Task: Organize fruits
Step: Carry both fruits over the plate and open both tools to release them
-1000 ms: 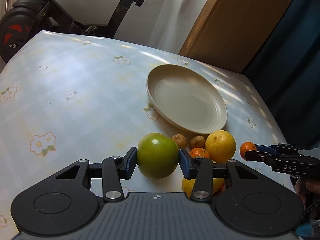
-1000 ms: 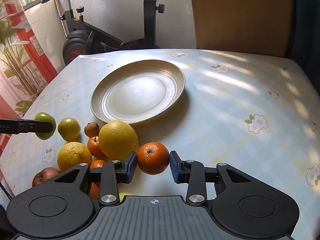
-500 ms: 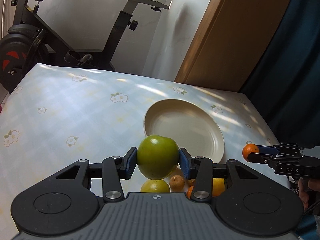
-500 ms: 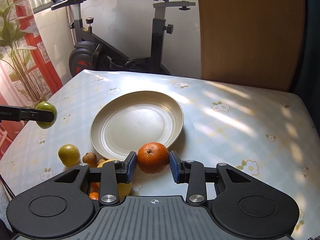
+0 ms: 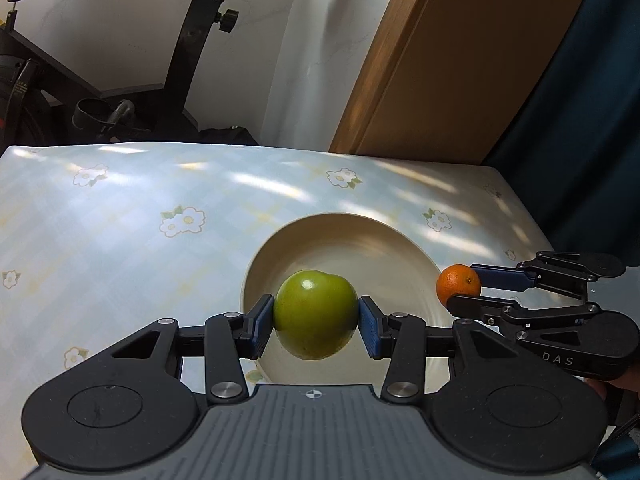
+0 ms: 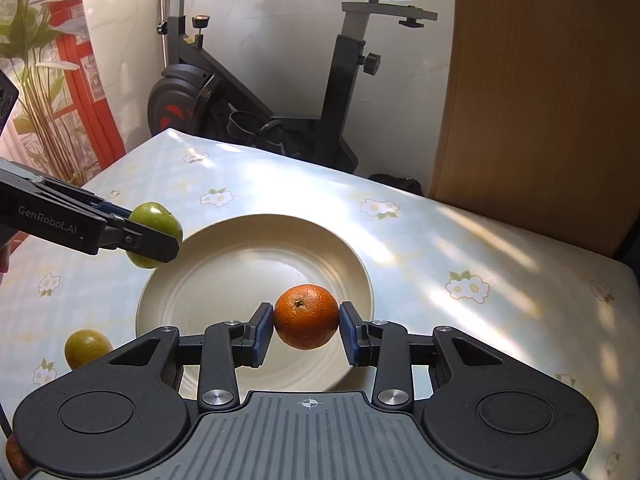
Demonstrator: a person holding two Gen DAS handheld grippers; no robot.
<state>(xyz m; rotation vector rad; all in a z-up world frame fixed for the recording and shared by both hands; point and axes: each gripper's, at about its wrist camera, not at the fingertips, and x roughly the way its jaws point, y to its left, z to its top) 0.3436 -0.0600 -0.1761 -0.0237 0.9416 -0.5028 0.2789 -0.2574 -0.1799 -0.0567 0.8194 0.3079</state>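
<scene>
My left gripper (image 5: 316, 326) is shut on a green apple (image 5: 315, 314) and holds it in the air over the near left rim of the cream plate (image 5: 360, 248). My right gripper (image 6: 307, 328) is shut on a small orange (image 6: 306, 316) above the near side of the same plate (image 6: 240, 272). In the left wrist view the right gripper (image 5: 466, 290) with the orange (image 5: 458, 285) is at the plate's right edge. In the right wrist view the left gripper (image 6: 160, 236) with the apple (image 6: 158, 220) is at the plate's left edge.
A yellow-green citrus fruit (image 6: 88, 349) lies on the flowered tablecloth (image 6: 460, 248) left of the plate. Another fruit (image 6: 15, 456) peeks out at the bottom left. An exercise bike (image 6: 280, 80) and a wooden panel (image 6: 540, 100) stand behind the table.
Both grippers have lifted their fruit off the table and carried it forward over the plate. The remaining fruit pile has dropped out of view below the grippers.
</scene>
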